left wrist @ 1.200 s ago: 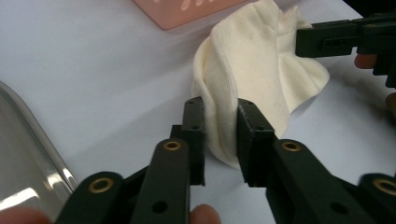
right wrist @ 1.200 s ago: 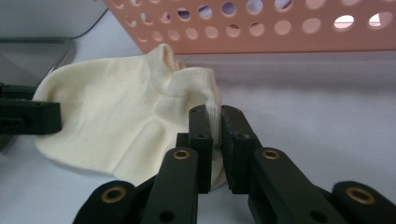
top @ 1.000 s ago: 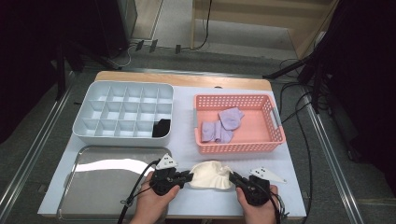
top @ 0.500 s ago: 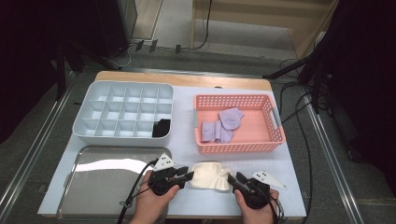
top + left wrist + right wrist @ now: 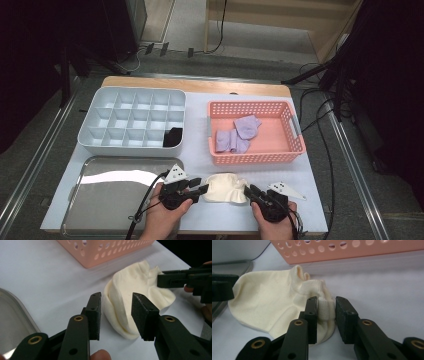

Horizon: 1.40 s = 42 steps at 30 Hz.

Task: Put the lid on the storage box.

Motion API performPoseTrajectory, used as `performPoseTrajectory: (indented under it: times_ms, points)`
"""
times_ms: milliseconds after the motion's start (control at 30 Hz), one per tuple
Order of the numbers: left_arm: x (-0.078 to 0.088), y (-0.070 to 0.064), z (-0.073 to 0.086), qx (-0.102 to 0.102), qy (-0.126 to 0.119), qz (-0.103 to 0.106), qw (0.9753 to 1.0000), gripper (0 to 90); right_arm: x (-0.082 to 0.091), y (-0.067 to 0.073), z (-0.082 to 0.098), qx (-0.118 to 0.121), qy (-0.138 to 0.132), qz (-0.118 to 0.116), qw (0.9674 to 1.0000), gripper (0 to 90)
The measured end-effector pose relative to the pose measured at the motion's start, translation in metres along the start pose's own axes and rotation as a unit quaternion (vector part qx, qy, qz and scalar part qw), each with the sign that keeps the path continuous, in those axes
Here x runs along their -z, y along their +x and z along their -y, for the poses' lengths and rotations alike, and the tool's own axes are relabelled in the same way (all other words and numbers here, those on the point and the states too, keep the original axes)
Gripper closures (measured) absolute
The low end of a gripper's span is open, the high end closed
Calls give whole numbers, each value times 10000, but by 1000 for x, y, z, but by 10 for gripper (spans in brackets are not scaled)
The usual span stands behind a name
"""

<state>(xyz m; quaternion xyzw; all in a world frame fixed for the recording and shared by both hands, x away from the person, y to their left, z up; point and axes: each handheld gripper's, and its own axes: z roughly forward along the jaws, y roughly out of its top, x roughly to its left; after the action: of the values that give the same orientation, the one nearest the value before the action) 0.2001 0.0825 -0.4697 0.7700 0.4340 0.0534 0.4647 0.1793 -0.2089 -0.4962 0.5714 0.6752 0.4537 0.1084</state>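
From above, the cream sock (image 5: 226, 188) lay on the white table (image 5: 197, 135) just before the pink basket (image 5: 255, 132). The left gripper (image 5: 116, 312) had just been opening, jaws apart astride the sock's edge. The right gripper (image 5: 325, 315) (just closing) pinched the ribbed cuff.

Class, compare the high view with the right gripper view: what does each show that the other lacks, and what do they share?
High view adds: the black item in a corner compartment of the divided tray, and cables on the floor. Right gripper view adds: the ribbed cuff pinched in the right claw, whose jaws have just been closing. Shared: cream sock, pink basket, white table.
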Motion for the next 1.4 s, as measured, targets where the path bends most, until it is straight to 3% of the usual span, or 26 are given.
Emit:
performPoseTrajectory:
  times_ms: [133,233,367,567,700,800,933,1033,1167,1400]
  points:
    - [2,-6,-2,-348,-41,-148,9993,736,0,1,-1,8,26,-43,10000,820]
    - [3,-8,-4,-383,-84,-143,9991,839,1,5,-3,80,-11,-74,9999,848]
    - [5,-15,-8,-373,-217,-77,9990,884,2,8,-7,117,-32,-147,9998,850]
    - [-19,-28,-7,-495,192,-58,9986,884,4,10,-9,101,-112,-259,9996,840]
    - [-35,-28,-6,-418,434,-219,9979,884,8,13,-11,133,-237,-404,9988,836]
    - [-41,-33,-7,-555,546,-425,9961,878,11,18,-13,162,-309,-511,9981,835]
    - [-46,-34,-9,-512,730,-433,9951,868,13,27,-15,220,-372,-724,9964,835]
    - [-42,-33,-11,-383,666,-323,9965,825,12,33,-16,321,-421,-788,9955,833]
    - [-29,-31,-14,-270,396,-236,9986,819,10,39,-16,366,-431,-770,9954,828]
    - [-1,-11,-18,-105,55,-190,9998,806,-1,56,-16,569,-360,-706,9952,819]
